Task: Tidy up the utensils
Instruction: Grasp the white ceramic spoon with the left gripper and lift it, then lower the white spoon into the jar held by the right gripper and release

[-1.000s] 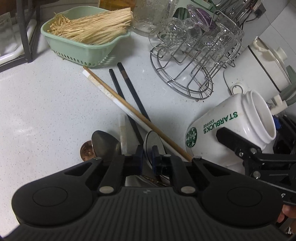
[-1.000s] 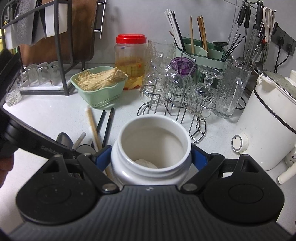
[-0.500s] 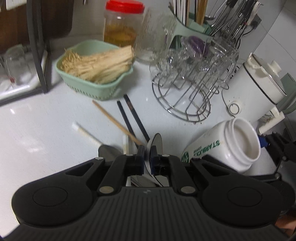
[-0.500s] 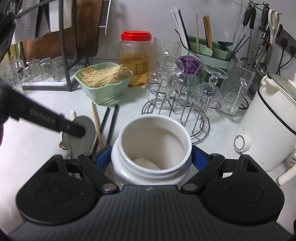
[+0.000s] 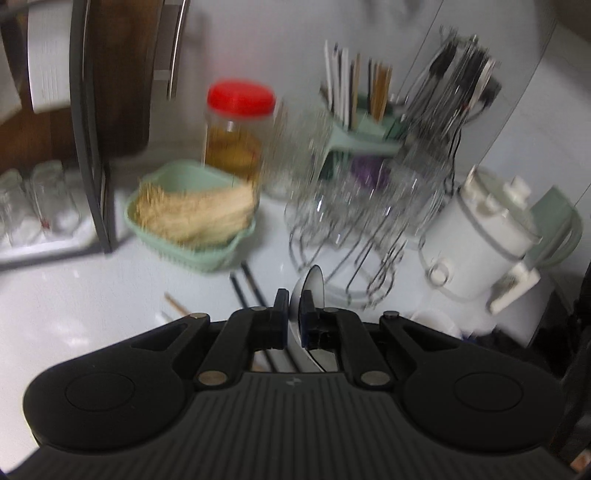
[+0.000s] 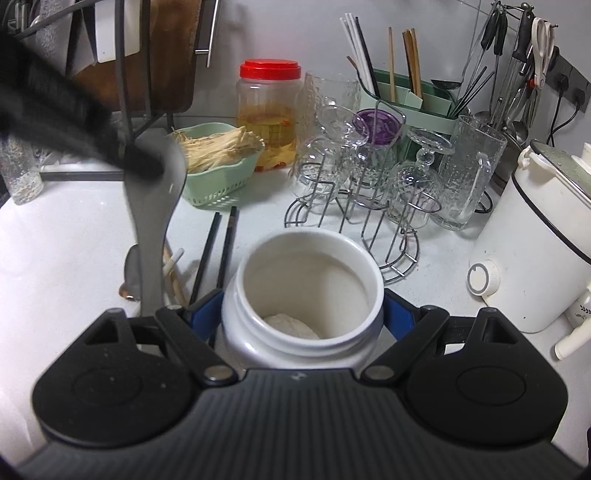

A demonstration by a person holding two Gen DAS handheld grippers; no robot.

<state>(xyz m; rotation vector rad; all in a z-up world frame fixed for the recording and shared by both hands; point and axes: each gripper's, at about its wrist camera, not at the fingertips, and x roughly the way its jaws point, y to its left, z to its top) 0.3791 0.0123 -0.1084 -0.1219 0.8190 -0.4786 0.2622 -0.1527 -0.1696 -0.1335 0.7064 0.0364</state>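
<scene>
**Crowded kitchen corner under soft light**

A white speckled bench [image 6: 74,236] runs back to a pale grey wall [image 6: 280,33], which meets a tiled section [image 6: 576,29] at the right. A dark metal rack [image 6: 127,92] stands at the left with a brown wooden board [image 6: 171,62] leaning in it. A black socket strip [image 6: 570,83] is fixed to the tiles, cords hanging from it. The light is even and dim, and the bench carries faint glare.
</scene>
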